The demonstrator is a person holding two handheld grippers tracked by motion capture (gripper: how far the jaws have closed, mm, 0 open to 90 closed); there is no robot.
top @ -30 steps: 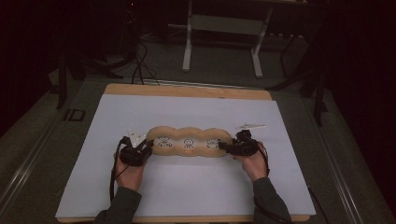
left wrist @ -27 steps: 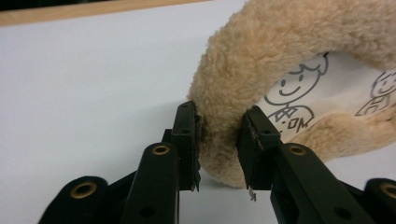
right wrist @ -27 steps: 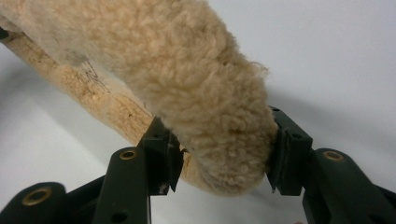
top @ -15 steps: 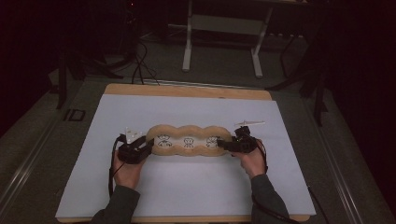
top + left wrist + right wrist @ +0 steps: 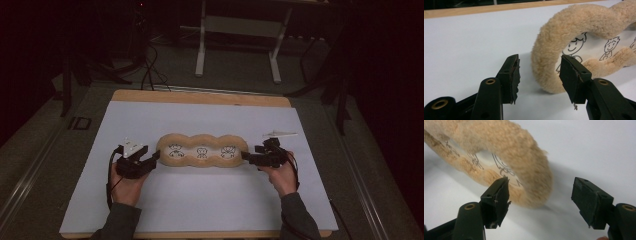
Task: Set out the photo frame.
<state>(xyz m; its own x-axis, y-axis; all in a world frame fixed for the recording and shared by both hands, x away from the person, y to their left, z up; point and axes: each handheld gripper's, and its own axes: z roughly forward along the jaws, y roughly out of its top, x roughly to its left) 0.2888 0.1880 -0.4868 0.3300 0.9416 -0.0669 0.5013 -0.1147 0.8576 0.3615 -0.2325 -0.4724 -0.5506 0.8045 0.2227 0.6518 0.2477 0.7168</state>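
Both grippers lining up on the ends of the fuzzy tan plush pad [image 5: 202, 150], nothing grabbed so far.

The left gripper [image 5: 539, 75] is sitting with jaws spread wide at the pad's left end, and the right gripper [image 5: 540, 200] is gaping at the right end. The pad is lying flat mid-sheet with its little cartoon figures facing up. My worry: the fluffy rim is looking squishy, so a shallow bite could be catching only fur and slipping off, or one side lifting first and the thing flopping. It's all happening on a white sheet [image 5: 150, 120] over a wooden table [image 5: 200, 96], in a dark room with a metal stand [image 5: 240, 30] behind.
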